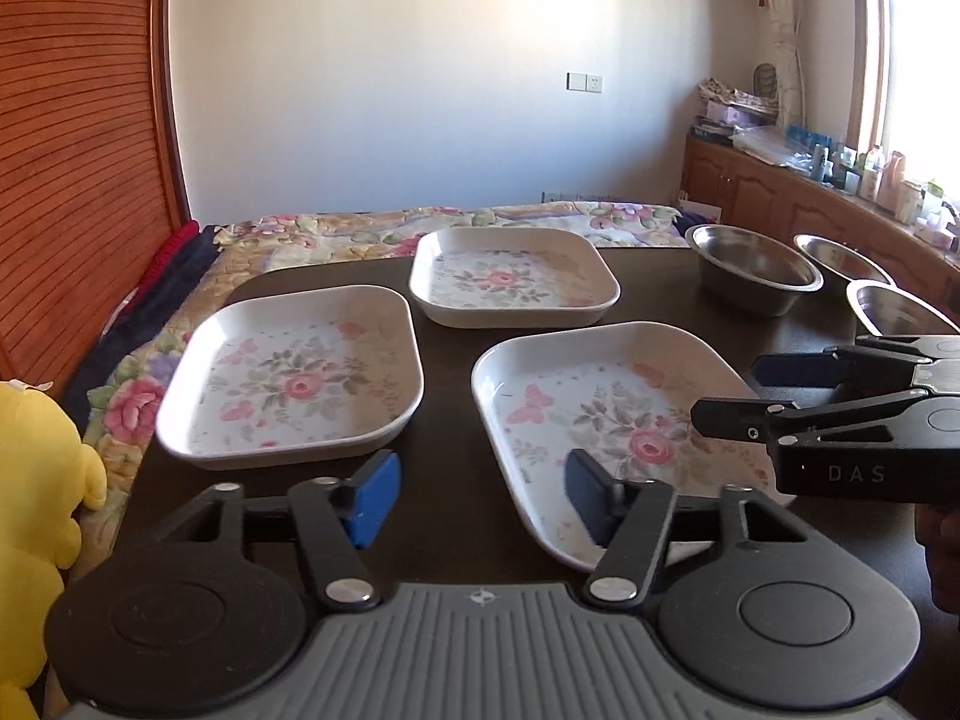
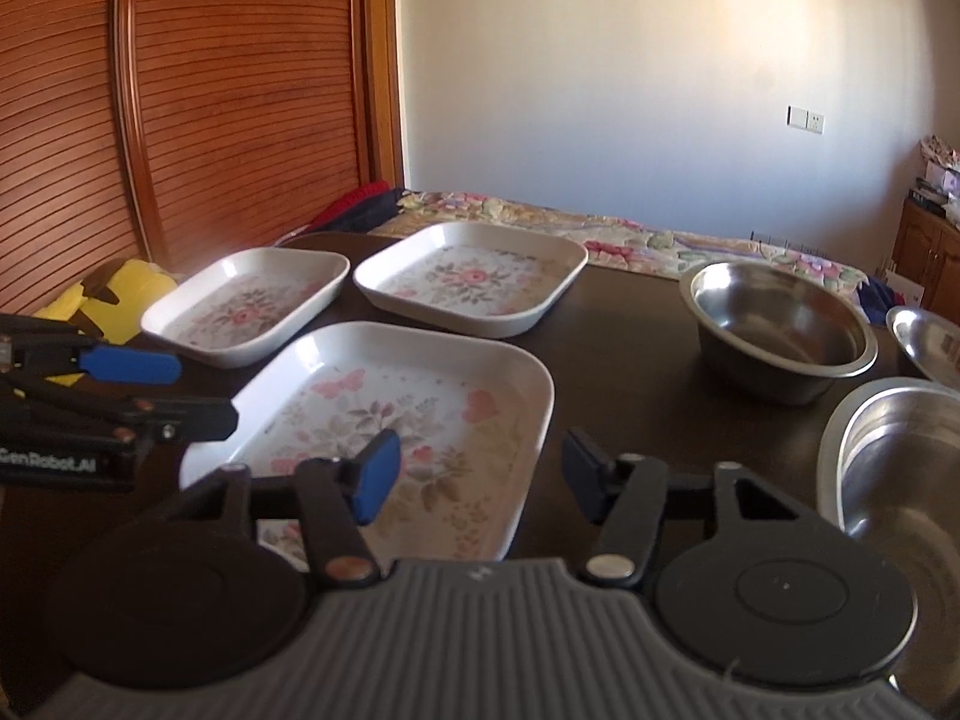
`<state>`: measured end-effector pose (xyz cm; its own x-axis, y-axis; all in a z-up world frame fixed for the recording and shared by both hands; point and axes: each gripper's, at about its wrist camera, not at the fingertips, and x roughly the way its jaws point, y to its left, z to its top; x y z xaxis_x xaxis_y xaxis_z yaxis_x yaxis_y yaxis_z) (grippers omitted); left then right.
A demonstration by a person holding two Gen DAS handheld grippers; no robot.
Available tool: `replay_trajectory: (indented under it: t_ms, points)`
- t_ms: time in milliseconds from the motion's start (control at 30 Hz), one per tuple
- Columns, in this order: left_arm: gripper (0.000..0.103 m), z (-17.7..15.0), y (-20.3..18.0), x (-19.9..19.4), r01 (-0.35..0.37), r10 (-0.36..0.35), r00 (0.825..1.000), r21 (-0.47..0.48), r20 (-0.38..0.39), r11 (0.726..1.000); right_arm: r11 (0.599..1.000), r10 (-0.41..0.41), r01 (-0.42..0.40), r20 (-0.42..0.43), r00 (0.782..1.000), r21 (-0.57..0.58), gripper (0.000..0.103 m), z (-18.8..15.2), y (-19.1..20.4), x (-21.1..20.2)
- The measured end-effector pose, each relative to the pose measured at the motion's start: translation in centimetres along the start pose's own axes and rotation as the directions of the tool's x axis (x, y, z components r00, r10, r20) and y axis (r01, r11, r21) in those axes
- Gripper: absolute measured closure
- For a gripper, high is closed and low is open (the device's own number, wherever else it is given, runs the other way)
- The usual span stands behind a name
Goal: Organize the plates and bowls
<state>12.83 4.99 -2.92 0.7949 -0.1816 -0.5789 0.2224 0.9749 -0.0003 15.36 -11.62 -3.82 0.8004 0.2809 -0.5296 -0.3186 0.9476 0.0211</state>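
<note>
Both pairs of blue-padded fingers stand spread wide with nothing between them: the left gripper hangs over the near edge of the dark table, its right pad above the near corner of the closest floral plate, while the right gripper hovers with its left pad over that same plate and its right pad over bare tabletop. Three white rectangular plates with rose prints lie apart from one another, none stacked: the closest one near the front, a second to its left, a third farther back. Narrow strips of dark table show between their rims. Three steel bowls sit to the right: one deep bowl stands well clear of the plates with open table in front of it, a second lies just beside the right gripper, and a third is cut off by the frame edge. Beyond the table's far edge runs a floral bedspread, a yellow plush toy sits at the left, and a slatted wooden door stands behind it.
</note>
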Motion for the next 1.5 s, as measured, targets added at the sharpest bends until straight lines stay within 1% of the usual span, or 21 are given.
replay_trajectory:
  t_ms: [33,67,133,167,267,367,467,500,533,567,600,667,867,1000,1233,1500]
  points:
    - [0.044,0.0,0.0,0.3,-0.001,0.001,1.0,-0.001,-0.003,1.0,1.0,0.0,0.0,-0.006,1.0,0.005,0.049,0.0,-0.1,0.2]
    - [0.047,0.1,0.1,0.5,0.001,-0.001,1.0,-0.006,-0.007,1.0,1.0,-0.002,0.002,-0.011,1.0,0.012,0.05,0.0,-0.3,0.4]
    - [0.049,0.0,0.2,0.9,0.011,-0.012,1.0,-0.025,-0.017,1.0,1.0,-0.003,0.003,-0.019,1.0,0.027,0.056,-0.1,-0.5,0.6]
    - [0.05,0.0,0.4,1.1,0.015,-0.016,1.0,-0.034,-0.019,0.999,0.999,-0.002,0.002,-0.022,1.0,0.034,0.057,-0.1,-0.6,0.7]
    - [0.057,0.0,0.5,1.7,0.022,-0.023,0.999,-0.046,-0.028,0.999,0.999,-0.001,0.002,-0.025,1.0,0.04,0.06,-0.3,-0.7,0.9]
    - [0.065,-0.1,0.4,2.1,0.022,-0.024,0.999,-0.046,-0.041,0.999,0.999,0.005,-0.004,-0.037,0.999,0.05,0.067,-0.3,-0.8,1.1]
    - [0.069,-0.1,0.3,2.4,0.028,-0.03,0.999,-0.053,-0.04,0.998,0.998,0.006,-0.004,-0.034,0.999,0.058,0.07,-0.3,-0.9,1.2]
    - [0.073,0.0,0.4,2.5,0.031,-0.033,0.999,-0.058,-0.04,0.998,0.998,0.005,-0.003,-0.033,0.999,0.062,0.072,-0.3,-0.9,1.2]
    - [0.074,0.1,0.4,2.5,0.034,-0.037,0.998,-0.063,-0.041,0.997,0.998,0.005,-0.003,-0.032,0.999,0.065,0.074,-0.3,-1.0,1.2]
    - [0.077,0.1,0.4,2.6,0.039,-0.041,0.998,-0.066,-0.041,0.997,0.997,0.01,-0.008,-0.031,0.999,0.072,0.075,-0.3,-1.1,1.2]
    - [0.082,0.1,0.3,2.6,0.045,-0.048,0.998,-0.066,-0.041,0.997,0.997,0.018,-0.015,-0.031,0.999,0.082,0.076,-0.4,-1.2,1.2]
    - [0.086,0.1,0.2,2.7,0.06,-0.063,0.997,-0.068,-0.042,0.996,0.995,0.024,-0.021,-0.032,0.999,0.092,0.079,-0.3,-1.4,1.2]
    - [0.088,0.0,0.0,1.5,0.05,-0.054,0.998,-0.076,-0.042,0.996,0.99,0.048,-0.044,-0.031,0.998,0.132,0.08,-0.5,-1.5,0.6]
    - [0.088,-0.1,-0.2,0.3,0.043,-0.045,0.998,-0.067,-0.037,0.997,0.991,0.054,-0.05,-0.023,0.998,0.126,0.08,-0.5,-1.1,-0.3]
    - [0.088,-1.1,-0.8,-1.6,0.038,-0.04,0.998,-0.061,-0.04,0.997,0.991,0.057,-0.053,-0.029,0.998,0.125,0.08,-1.3,-0.5,-2.2]
    - [0.088,-1.8,-2.0,-4.5,0.036,-0.036,0.999,-0.026,-0.025,0.999,0.99,0.059,-0.056,-0.016,0.998,0.129,0.08,-2.1,0.2,-5.0]
